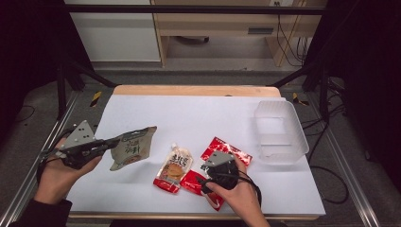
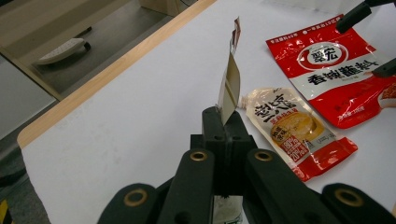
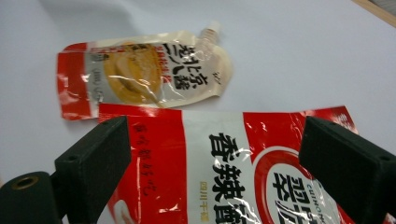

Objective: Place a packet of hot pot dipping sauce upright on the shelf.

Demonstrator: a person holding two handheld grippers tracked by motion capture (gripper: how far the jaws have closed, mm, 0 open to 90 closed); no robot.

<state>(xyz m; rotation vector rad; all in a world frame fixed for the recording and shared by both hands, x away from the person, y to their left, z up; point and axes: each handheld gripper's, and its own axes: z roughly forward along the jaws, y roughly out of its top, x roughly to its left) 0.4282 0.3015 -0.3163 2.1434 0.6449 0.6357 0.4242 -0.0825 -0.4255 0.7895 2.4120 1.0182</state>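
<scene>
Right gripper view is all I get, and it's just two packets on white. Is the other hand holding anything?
Observer: Yes. The left tongs are shut on the edge of a greyish-brown pouch, which seems to hang clear of the table.
Operator: Is there a box somewhere for packets?
Observer: A clear plastic bin stands at the table's right side, past your hand, and nothing lies in it.
</scene>
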